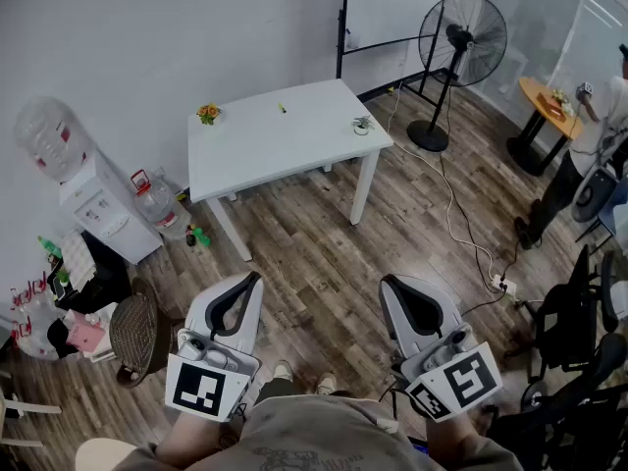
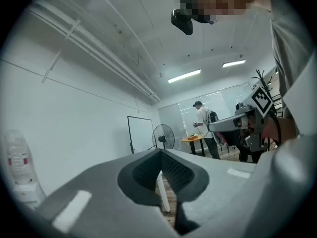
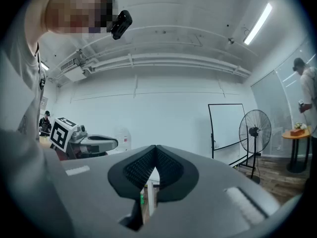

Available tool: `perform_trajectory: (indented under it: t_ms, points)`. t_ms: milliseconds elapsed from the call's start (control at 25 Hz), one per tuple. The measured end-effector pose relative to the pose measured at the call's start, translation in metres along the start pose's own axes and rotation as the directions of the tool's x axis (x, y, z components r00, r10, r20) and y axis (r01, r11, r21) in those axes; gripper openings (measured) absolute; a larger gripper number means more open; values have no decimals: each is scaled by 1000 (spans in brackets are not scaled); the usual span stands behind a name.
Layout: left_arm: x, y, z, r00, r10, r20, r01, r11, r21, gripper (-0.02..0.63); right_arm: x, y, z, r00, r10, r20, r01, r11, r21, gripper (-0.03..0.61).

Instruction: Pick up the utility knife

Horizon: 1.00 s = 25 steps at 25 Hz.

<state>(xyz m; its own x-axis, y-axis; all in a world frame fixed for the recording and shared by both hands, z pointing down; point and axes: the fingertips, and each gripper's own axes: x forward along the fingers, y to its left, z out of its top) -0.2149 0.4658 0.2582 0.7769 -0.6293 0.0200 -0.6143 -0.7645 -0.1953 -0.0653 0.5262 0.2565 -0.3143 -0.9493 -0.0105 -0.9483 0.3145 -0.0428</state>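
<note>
Facing one white table [image 1: 285,143], left gripper [image 1: 255,279], right gripper [image 1: 387,282], both closed

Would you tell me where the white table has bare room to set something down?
The white table is bare across its near half; orange flowers sit at its far-left corner, a small yellow item near the far edge, a small plant at the right.

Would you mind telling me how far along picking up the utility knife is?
Nothing looks done yet. A small yellow thing, likely the knife, lies untouched on the table, far from the person. Nothing is in hand: the left gripper and right gripper are shut and empty, held over the floor. Left to do: approach the table, open a gripper, grasp and lift the knife.
</note>
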Motion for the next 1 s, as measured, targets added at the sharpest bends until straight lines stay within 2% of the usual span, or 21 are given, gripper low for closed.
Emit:
perform_trajectory:
  t_ms: [320,680,880,1000]
  points:
    - [2,-3,-5,1000,3,-14,-3,1000,-13,0,-1,-6,2,1000,-16,14,16,1000,-21,29]
    - [5,-18,-7,1000,2,-27,-3,1000,-21,0,-8,-14,-12,1000,-12,-22,11,1000,-12,29]
    - [1,-17,-2,999,44,-21,-44,999,-21,0,-13,-15,-13,1000,-7,-14,6,1000,-15,29]
    - [-1,-8,1,995,100,-5,-100,994,-45,6,-14,-16,-13,1000,-8,-15,8,1000,-16,29]
